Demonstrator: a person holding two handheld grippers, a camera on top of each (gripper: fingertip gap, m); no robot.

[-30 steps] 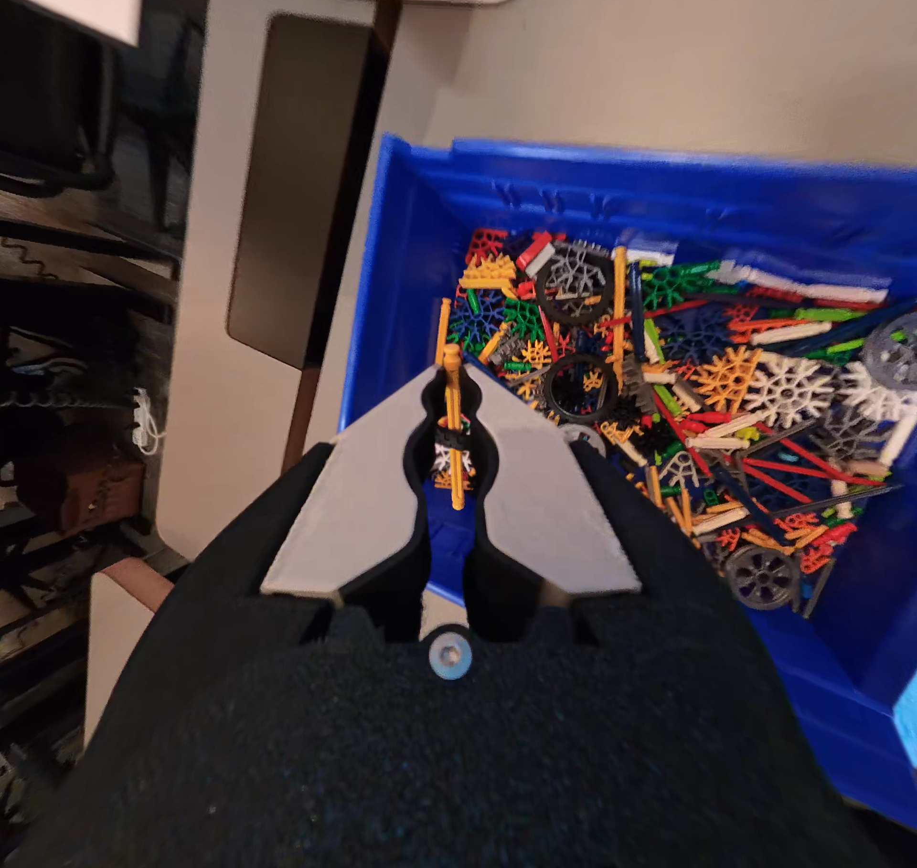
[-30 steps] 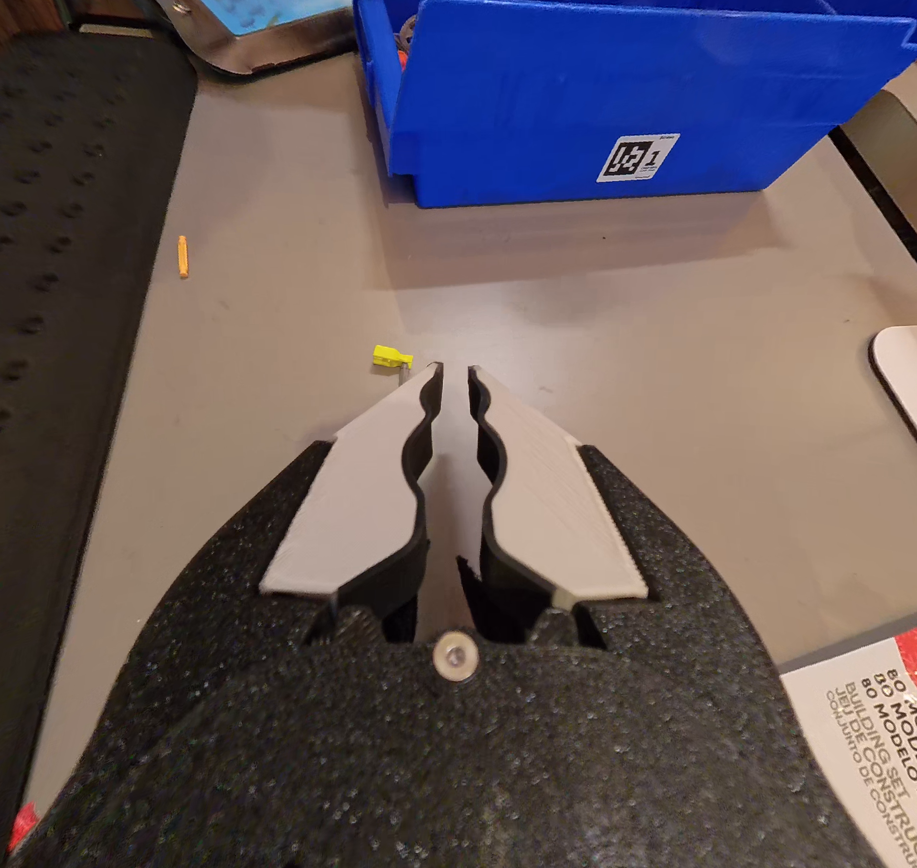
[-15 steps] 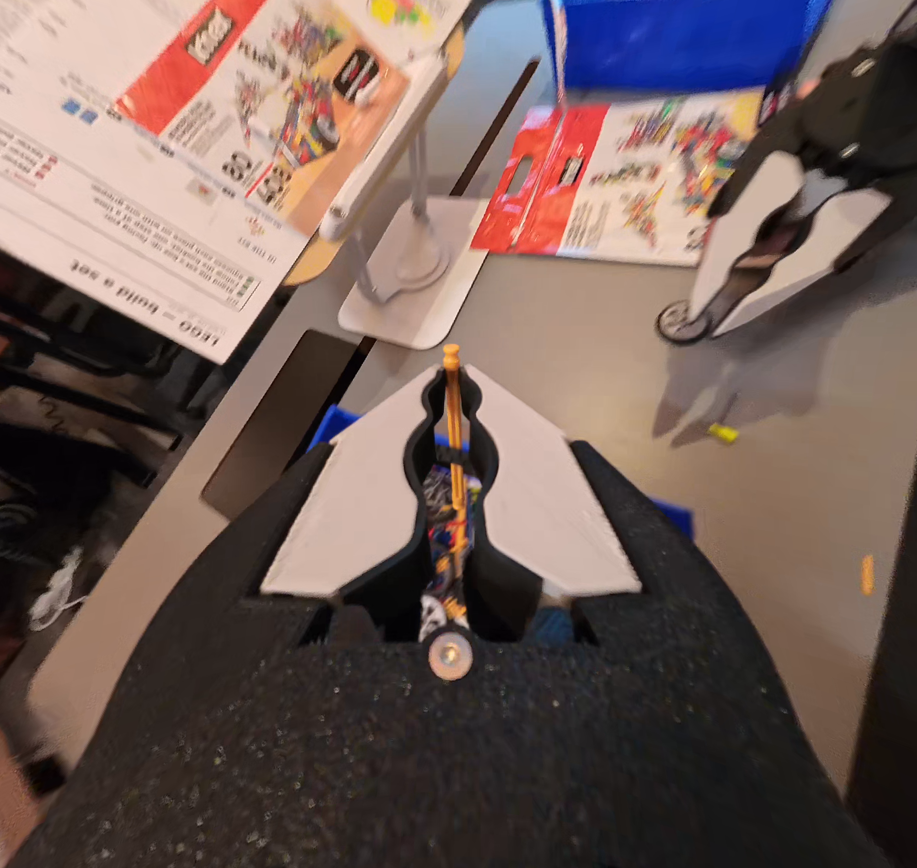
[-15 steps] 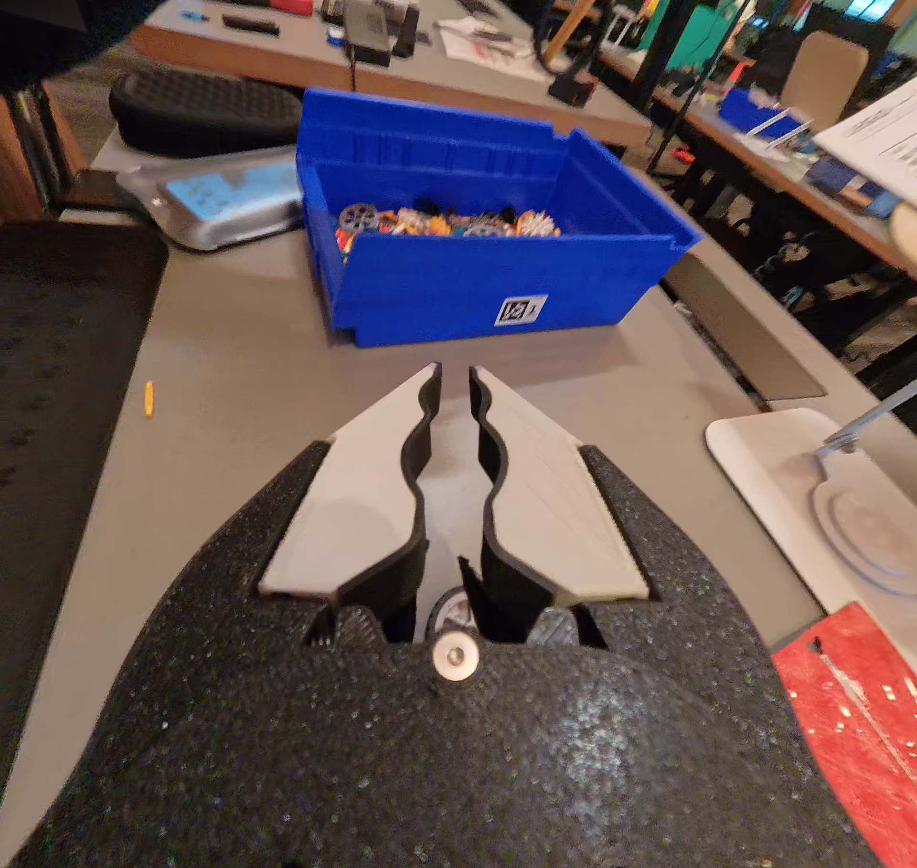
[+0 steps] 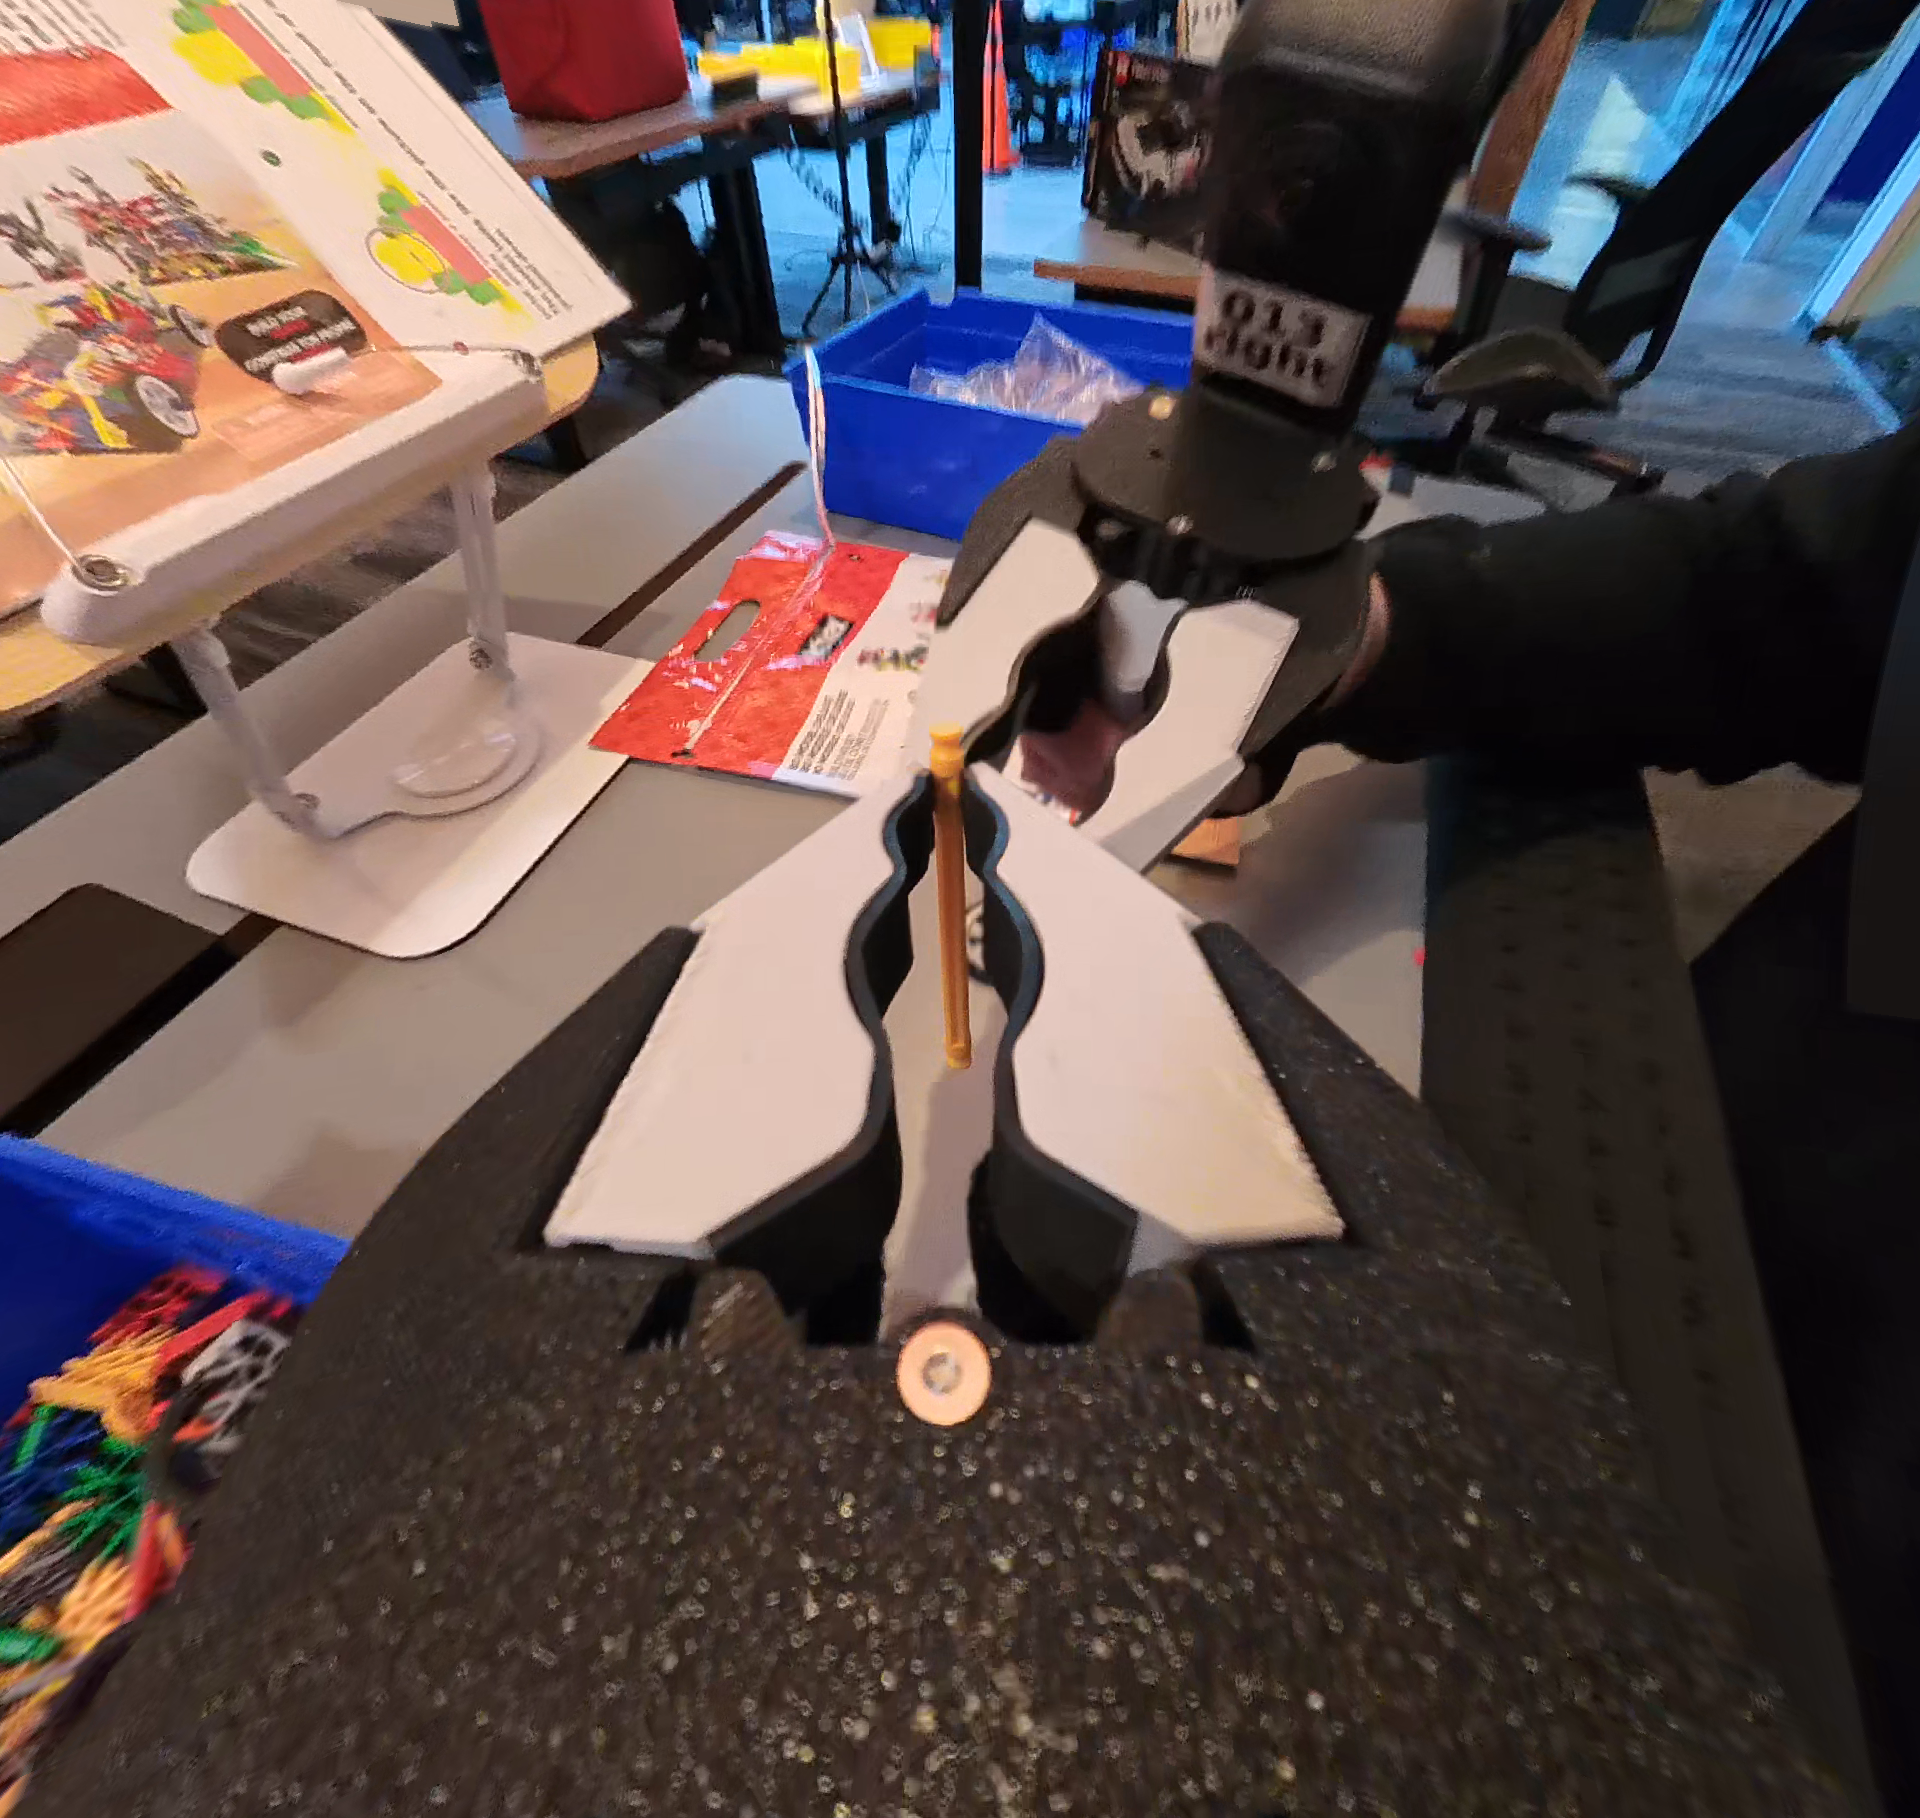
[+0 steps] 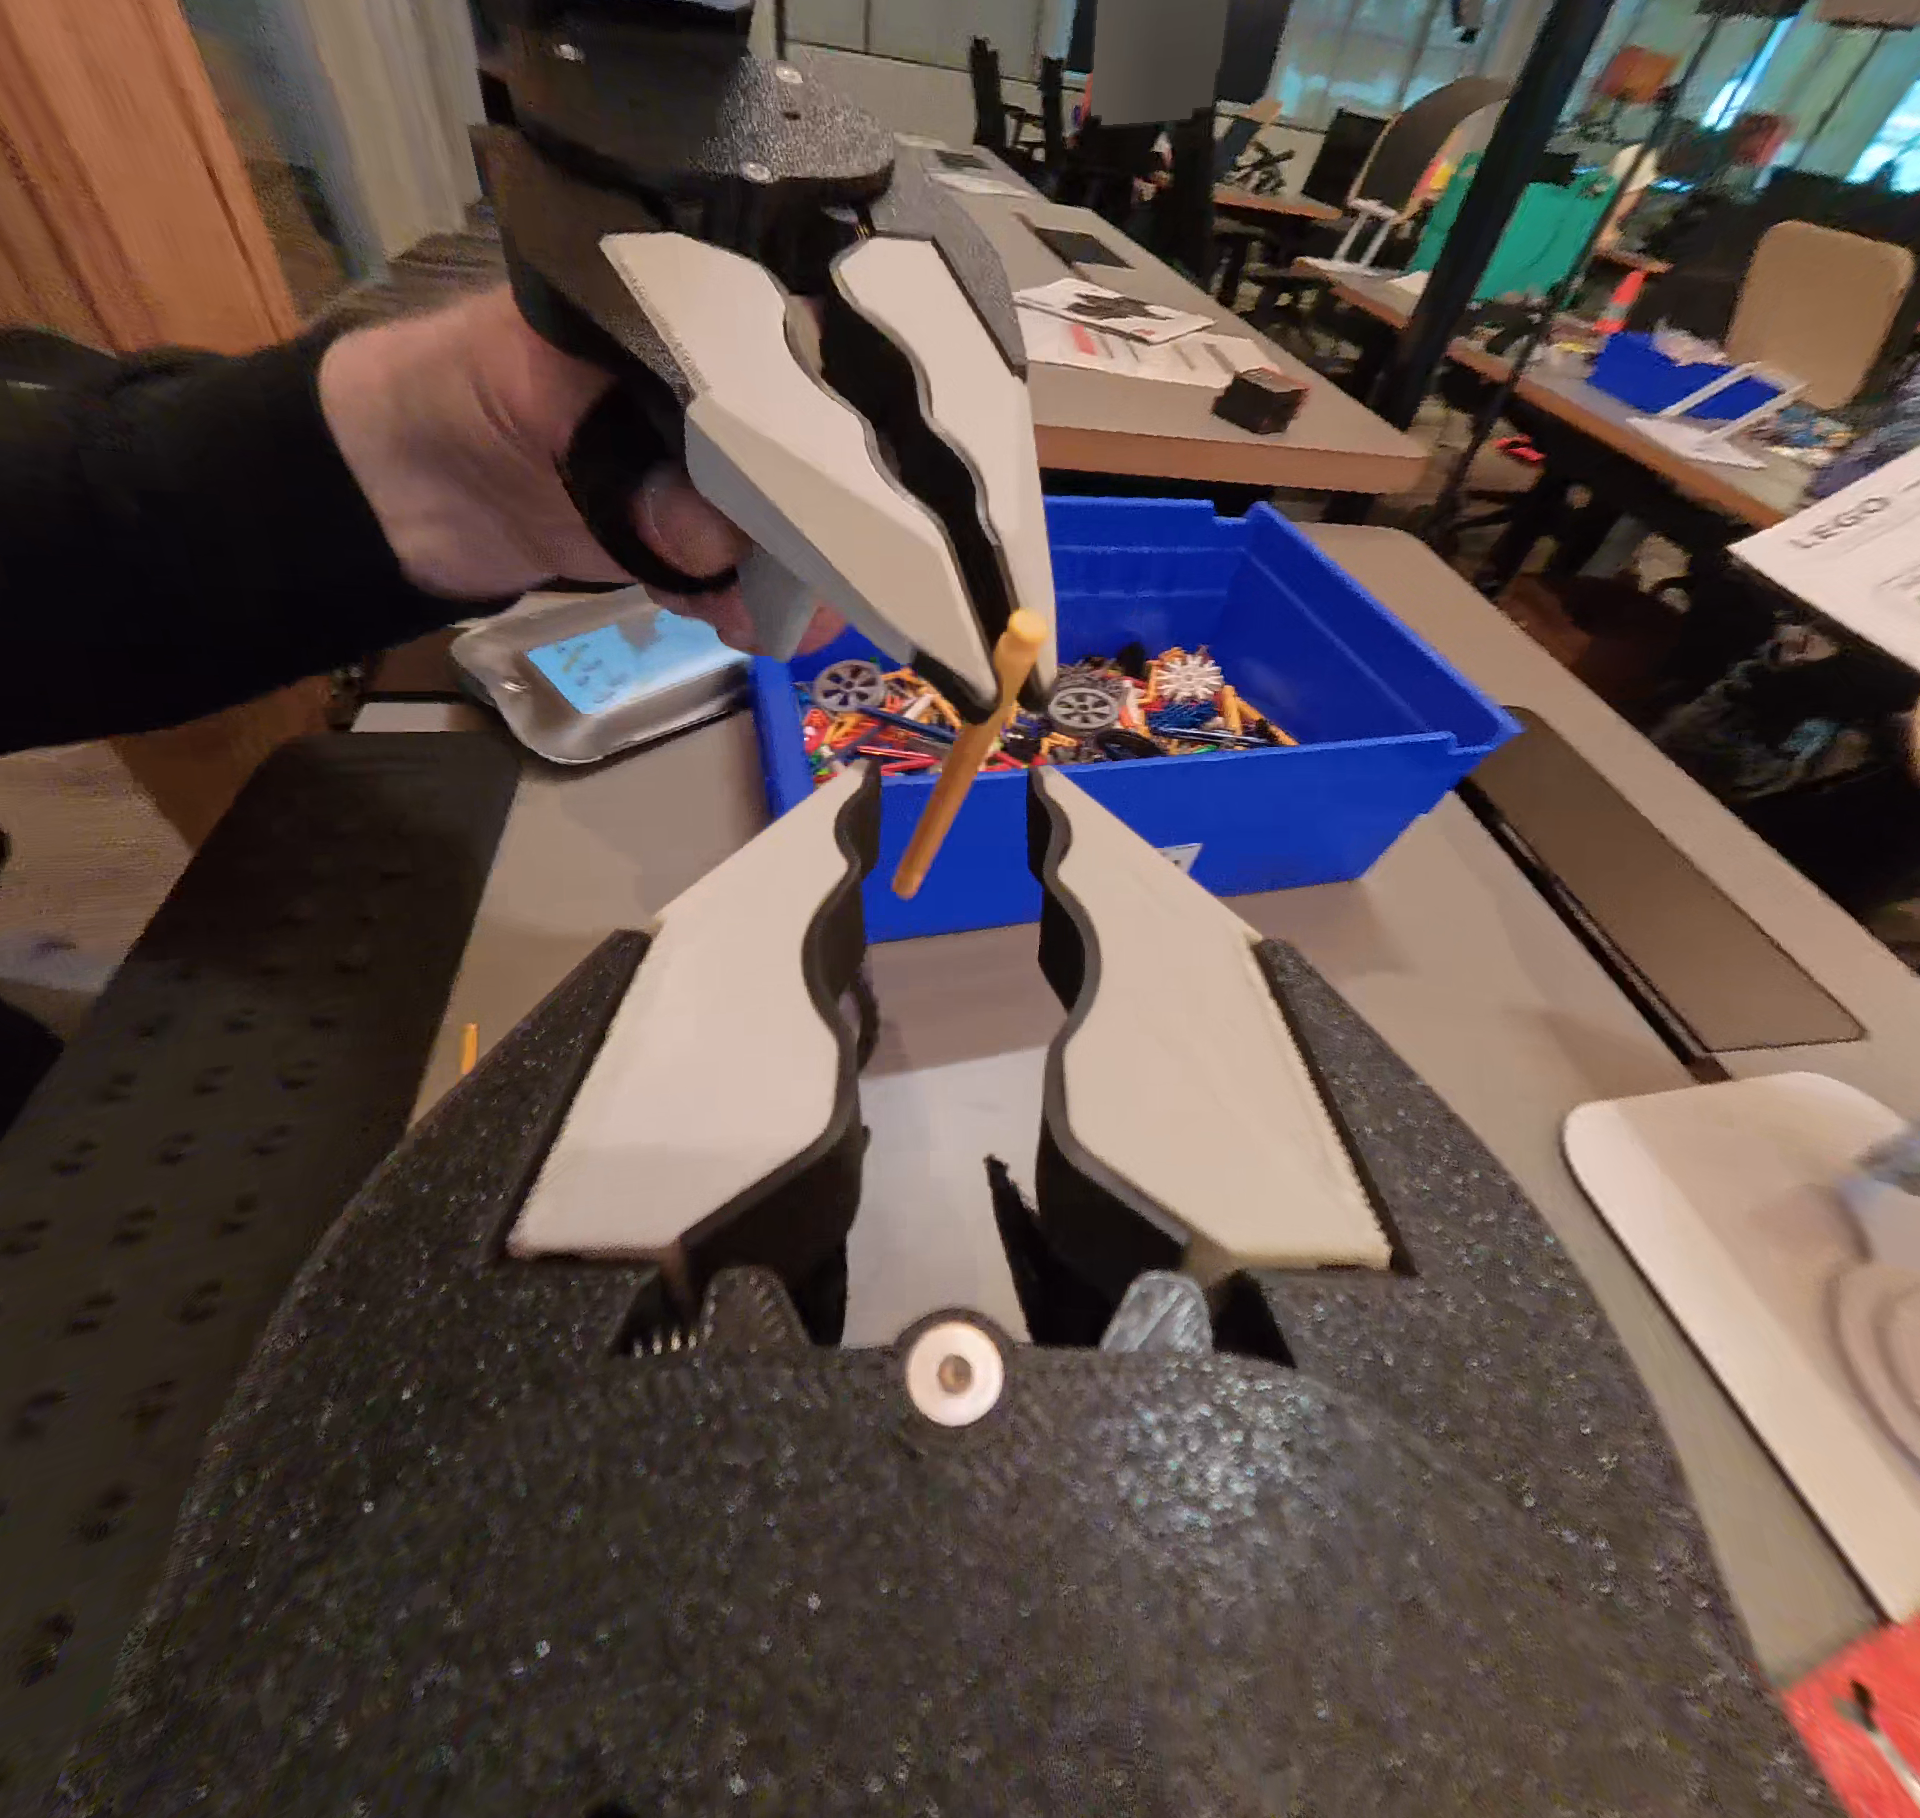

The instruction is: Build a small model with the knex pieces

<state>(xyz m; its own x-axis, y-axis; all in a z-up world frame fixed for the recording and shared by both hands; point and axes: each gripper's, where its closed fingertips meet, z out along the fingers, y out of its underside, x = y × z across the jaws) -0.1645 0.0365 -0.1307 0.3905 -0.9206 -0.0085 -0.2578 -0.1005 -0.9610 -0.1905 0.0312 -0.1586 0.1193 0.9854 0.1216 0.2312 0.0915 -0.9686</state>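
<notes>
My left gripper (image 5: pixel 945 781) is shut on a thin orange rod (image 5: pixel 951 916), gripping it near its knobbed top end while the rest hangs free between the fingers. It is held in the air above the grey table (image 5: pixel 312 1041). In the right wrist view the left gripper (image 6: pixel 1013 677) points down at me, and the rod (image 6: pixel 940 812) slants down into the gap at my right gripper's tips. My right gripper (image 6: pixel 951 781) is open, not touching the rod. It also shows in the left wrist view (image 5: pixel 1060 760), facing the left gripper closely, with a hand on it.
A blue bin (image 6: pixel 1247 833) of mixed colourful construction pieces stands behind the grippers, its corner at lower left (image 5: pixel 104 1238). A booklet on a white stand (image 5: pixel 416 781), a red and white card (image 5: pixel 790 688), a second blue bin (image 5: pixel 904 449), a silver tray (image 6: pixel 603 667) and black mats (image 6: pixel 208 1041) surround the table. The tips of both grippers are at nearly the same place.
My left gripper lifted the orange rod out of the blue bin and swung round to face the right gripper. My right gripper rose from the table and opened wider around the rod's lower end.
</notes>
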